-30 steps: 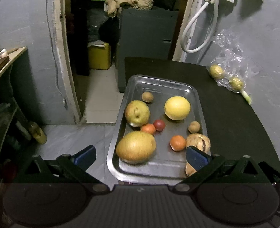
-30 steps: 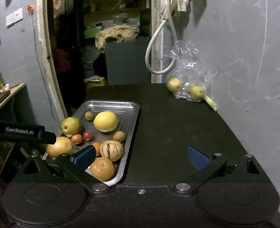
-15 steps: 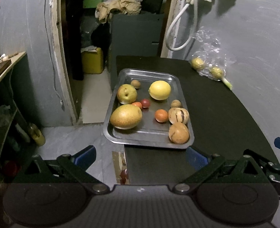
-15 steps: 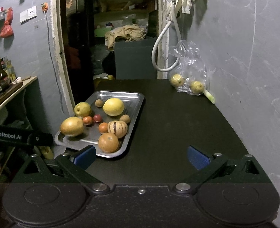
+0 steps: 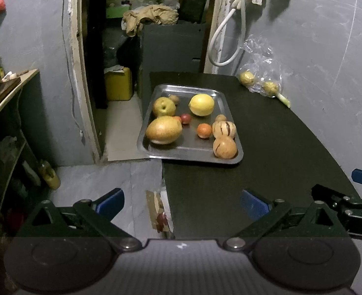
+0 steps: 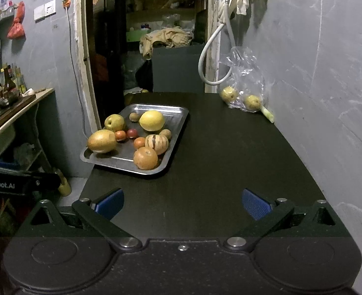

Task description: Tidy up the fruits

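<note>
on the black table (image 6: 230, 162) sits a shiny metal tray (image 6: 178, 120) full of fruits; both the left claw (image 5: 182, 200) and right claw (image 6: 183, 202) hang wide apart, holding nothing, well back from it

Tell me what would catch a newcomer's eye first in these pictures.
First, the steel tray on the left part of the black table, loaded with fruit, the big yellow citrus brightest near its far end. Next, the clear plastic bag holding two fruits against the grey wall at the table's far right corner.
</note>
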Tool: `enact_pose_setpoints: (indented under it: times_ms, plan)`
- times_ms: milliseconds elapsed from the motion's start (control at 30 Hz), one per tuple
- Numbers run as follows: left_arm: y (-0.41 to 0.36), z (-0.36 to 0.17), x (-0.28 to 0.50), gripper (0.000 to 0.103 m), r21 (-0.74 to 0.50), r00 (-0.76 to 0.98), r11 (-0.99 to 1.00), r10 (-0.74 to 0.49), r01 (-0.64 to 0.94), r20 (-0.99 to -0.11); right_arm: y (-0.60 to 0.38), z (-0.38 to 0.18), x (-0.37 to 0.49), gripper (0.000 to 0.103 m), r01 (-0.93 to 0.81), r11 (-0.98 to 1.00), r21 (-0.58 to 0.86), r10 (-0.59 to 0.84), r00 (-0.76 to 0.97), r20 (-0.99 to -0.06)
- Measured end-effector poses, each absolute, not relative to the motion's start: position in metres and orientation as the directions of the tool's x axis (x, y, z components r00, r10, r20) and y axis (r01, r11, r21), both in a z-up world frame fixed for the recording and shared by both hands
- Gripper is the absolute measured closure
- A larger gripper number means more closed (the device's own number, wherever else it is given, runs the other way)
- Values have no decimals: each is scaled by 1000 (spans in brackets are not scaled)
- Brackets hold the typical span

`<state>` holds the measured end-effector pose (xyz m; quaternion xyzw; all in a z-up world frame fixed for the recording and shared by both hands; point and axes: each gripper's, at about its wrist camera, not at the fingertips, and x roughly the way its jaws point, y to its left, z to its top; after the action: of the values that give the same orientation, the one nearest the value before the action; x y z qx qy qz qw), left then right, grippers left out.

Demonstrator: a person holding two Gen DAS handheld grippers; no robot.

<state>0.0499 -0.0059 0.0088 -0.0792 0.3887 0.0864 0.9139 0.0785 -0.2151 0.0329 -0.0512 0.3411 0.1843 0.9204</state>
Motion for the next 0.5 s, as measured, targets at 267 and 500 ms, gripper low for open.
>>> enact_pose_setpoints:
  times_ms: [267, 500]
  plan:
    - [-4, 10, 34, 1, -76, 686, 970, 107, -232, -720, -217, 34, 68, 1, -377, 926, 29, 307, 704, -640]
    - [-3, 12, 29, 0, -77, 691, 969, 111, -235, -714, -216, 39, 63, 1, -380, 925, 24, 309, 712, -631]
